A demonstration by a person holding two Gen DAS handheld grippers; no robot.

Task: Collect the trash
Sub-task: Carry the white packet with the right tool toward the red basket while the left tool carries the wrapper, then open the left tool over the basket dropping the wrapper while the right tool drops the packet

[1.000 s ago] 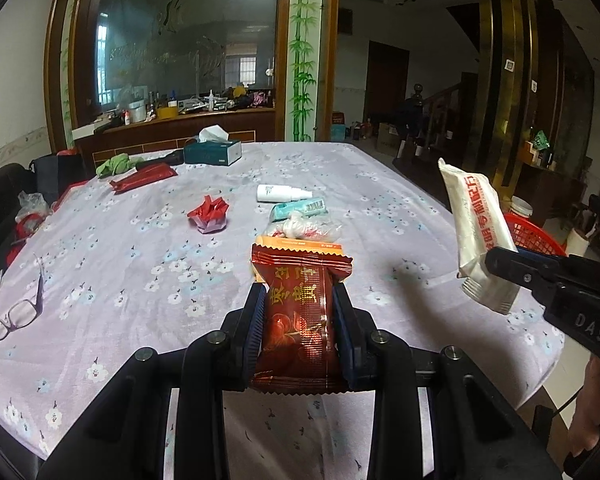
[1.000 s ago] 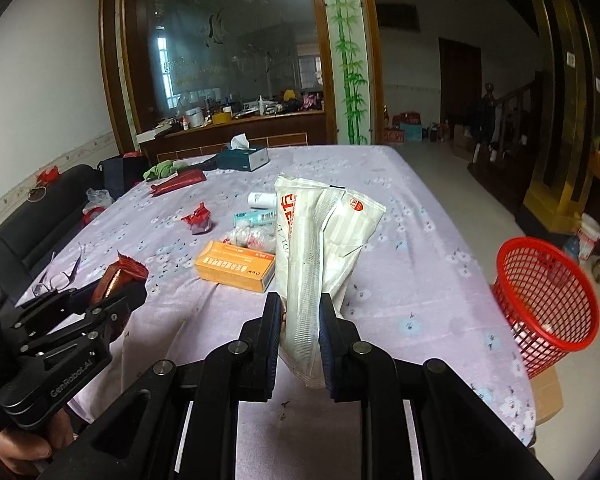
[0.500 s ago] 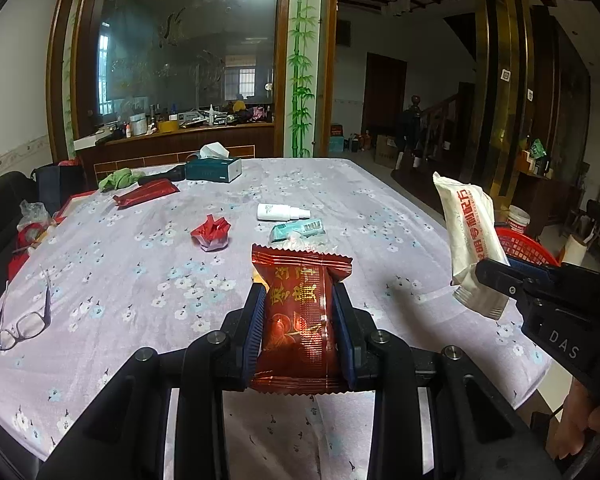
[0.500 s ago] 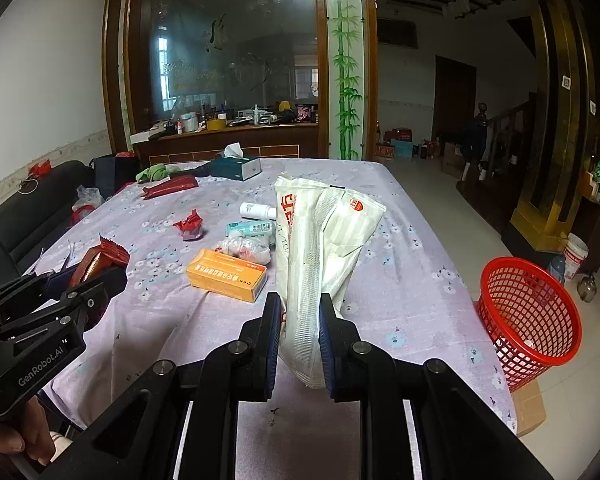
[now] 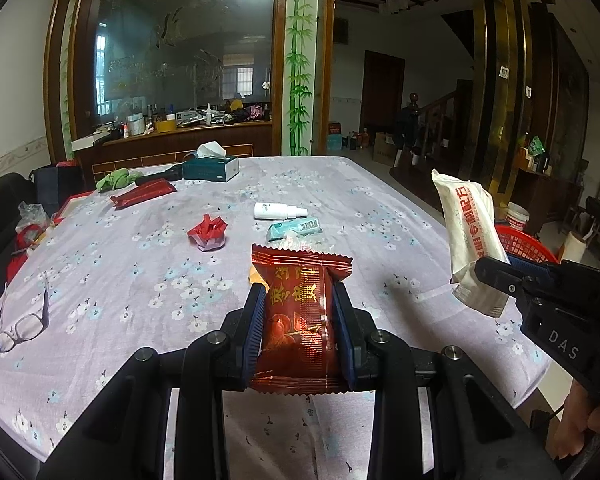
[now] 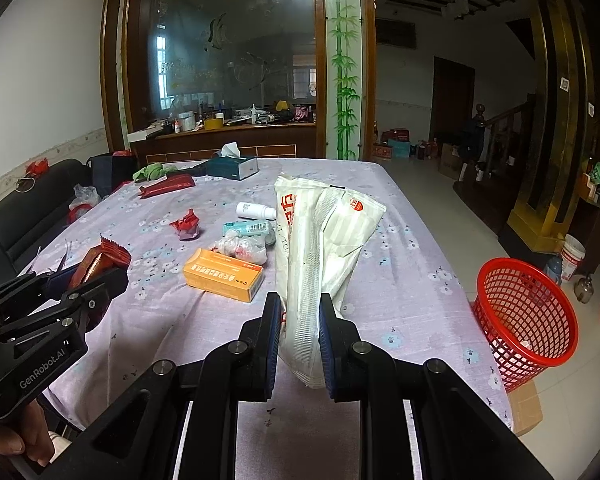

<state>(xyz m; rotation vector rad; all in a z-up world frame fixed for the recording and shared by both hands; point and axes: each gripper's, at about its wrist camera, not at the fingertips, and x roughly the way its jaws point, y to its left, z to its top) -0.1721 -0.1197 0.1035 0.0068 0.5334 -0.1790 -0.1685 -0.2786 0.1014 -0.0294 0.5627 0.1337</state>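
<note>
- The left gripper (image 5: 300,320), low in the centre of the left wrist view, is clamped on a red snack wrapper (image 5: 298,320) that stands upright between its blue pads, held above the bench (image 5: 100,280).
- The right gripper (image 6: 299,336), low in the centre of the right wrist view, pinches a white bag (image 6: 320,256) with red print near its lower end; the bag stands tall and leans to the right.
- Just beyond the wrapper lie a clear crumpled bag (image 6: 242,248), a teal tube (image 5: 296,227) and a white bottle (image 5: 278,211); an orange box (image 6: 223,274) sits left of the white bag in the right wrist view.
- A red paper scrap (image 5: 208,232) lies left of centre, with a long red packet (image 5: 144,193), a green cloth (image 5: 114,179) and a tissue box (image 5: 211,168) at the far end.
- Glasses (image 5: 20,320) rest at the left edge of the bench.
- A red basket (image 6: 526,318) stands on the floor at lower right, beside the bench, tilted and resting on a cardboard box (image 6: 526,408).
</note>
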